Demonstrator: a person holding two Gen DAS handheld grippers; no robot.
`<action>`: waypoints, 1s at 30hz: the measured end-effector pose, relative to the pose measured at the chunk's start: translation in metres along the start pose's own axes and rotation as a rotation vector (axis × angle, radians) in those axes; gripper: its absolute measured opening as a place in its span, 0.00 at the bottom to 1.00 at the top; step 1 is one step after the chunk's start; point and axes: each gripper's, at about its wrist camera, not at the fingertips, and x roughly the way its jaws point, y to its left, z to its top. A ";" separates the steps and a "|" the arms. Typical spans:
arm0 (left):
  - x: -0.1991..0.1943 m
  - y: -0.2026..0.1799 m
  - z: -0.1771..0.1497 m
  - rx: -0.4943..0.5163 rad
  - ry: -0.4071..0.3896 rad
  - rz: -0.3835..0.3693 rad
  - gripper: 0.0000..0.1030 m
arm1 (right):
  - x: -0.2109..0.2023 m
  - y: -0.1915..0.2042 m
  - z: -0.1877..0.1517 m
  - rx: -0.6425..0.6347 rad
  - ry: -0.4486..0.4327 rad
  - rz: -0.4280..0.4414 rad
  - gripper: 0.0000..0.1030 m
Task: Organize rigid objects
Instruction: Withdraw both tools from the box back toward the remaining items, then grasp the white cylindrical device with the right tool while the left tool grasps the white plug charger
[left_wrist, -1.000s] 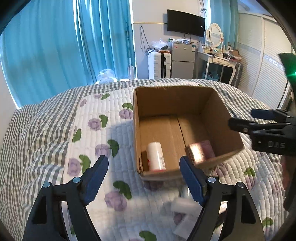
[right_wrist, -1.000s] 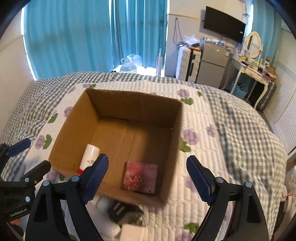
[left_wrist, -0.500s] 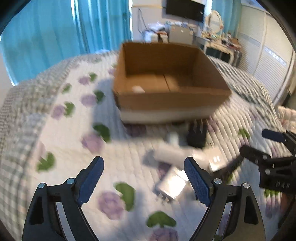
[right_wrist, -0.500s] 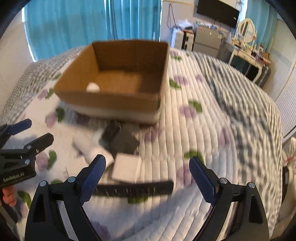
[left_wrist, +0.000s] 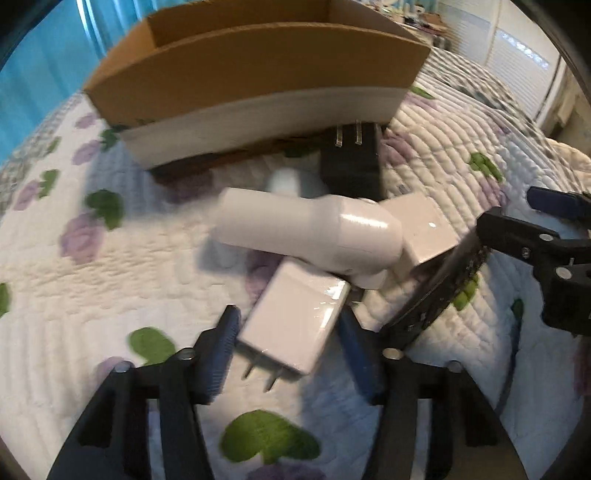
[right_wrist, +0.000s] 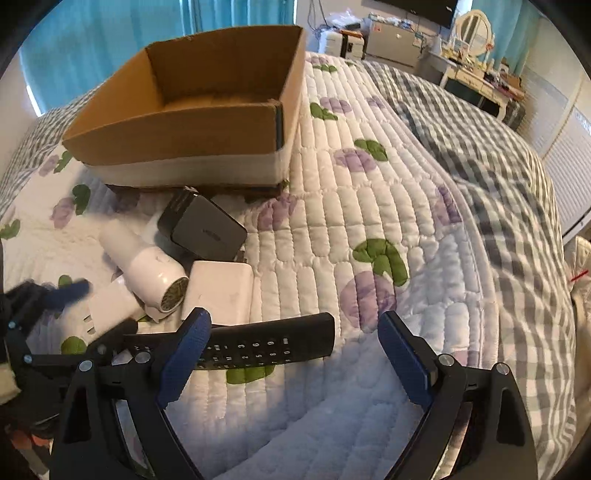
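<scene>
We look down on a quilted bed (right_wrist: 369, 206) with a cardboard box (right_wrist: 192, 122) in the upper left of the right wrist view. Below the box lies a small heap: a black charger (right_wrist: 203, 229), a white hair dryer (left_wrist: 310, 232), a white block (right_wrist: 221, 291), a white plug adapter (left_wrist: 295, 325) and a black remote (right_wrist: 266, 343).

The left gripper (left_wrist: 288, 350) has its jaws either side of the white plug adapter. They have just been closing in. The frame is blurred; we cannot tell whether the pads press on it.

The right gripper (right_wrist: 295, 354) has its jaws wide apart above the remote's right end, holding nothing.
</scene>
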 end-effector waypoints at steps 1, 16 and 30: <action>0.001 0.000 0.000 0.002 -0.003 0.000 0.52 | 0.002 -0.001 0.000 0.004 0.005 -0.002 0.89; -0.065 0.058 -0.004 -0.218 -0.174 0.072 0.41 | -0.015 0.032 0.008 -0.105 -0.069 0.130 0.89; -0.063 0.079 -0.009 -0.274 -0.179 0.078 0.41 | 0.039 0.119 0.015 -0.335 0.018 0.083 0.77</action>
